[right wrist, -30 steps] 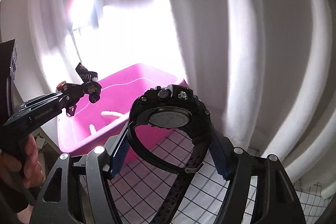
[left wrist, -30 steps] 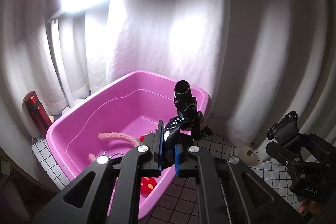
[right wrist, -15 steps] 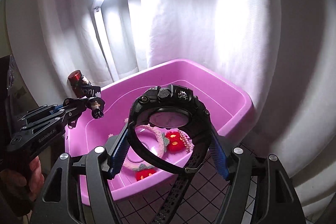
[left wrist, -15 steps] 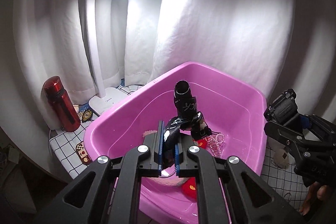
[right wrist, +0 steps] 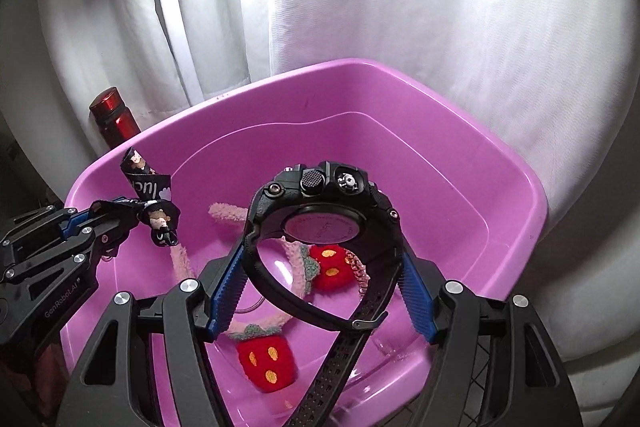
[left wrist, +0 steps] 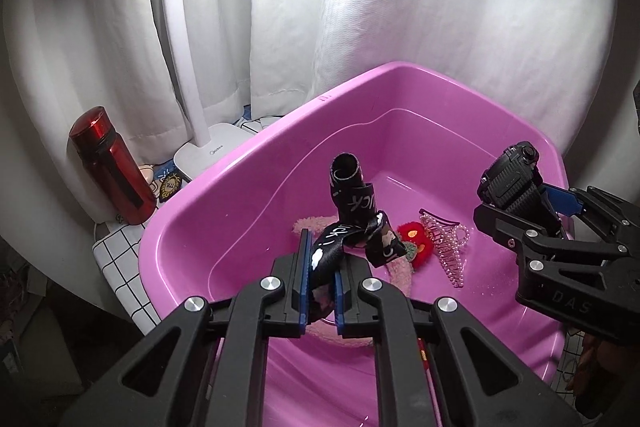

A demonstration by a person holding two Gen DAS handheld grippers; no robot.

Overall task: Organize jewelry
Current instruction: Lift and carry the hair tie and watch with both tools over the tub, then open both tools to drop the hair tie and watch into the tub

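My left gripper (left wrist: 319, 269) is shut on a black printed ribbon bow (left wrist: 352, 215) and holds it above the pink tub (left wrist: 224, 183). It also shows in the right wrist view (right wrist: 150, 203). My right gripper (right wrist: 320, 291) is shut on a black wristwatch (right wrist: 324, 211), its strap hanging down over the tub (right wrist: 500, 163). The watch shows at the right in the left wrist view (left wrist: 510, 181). In the tub lie a pink fuzzy headband with red strawberries (right wrist: 330, 265) and a pink beaded hair comb (left wrist: 446, 243).
A red bottle (left wrist: 110, 167) and a white desk lamp (left wrist: 192, 107) stand left of the tub on a white grid-pattern cloth (left wrist: 116, 259). White curtains hang close behind. Small stickers or badges (left wrist: 170, 185) lie by the lamp base.
Both grippers have moved left and over the tub with their items. The view now looks down into the tub, and the headband and comb show inside.
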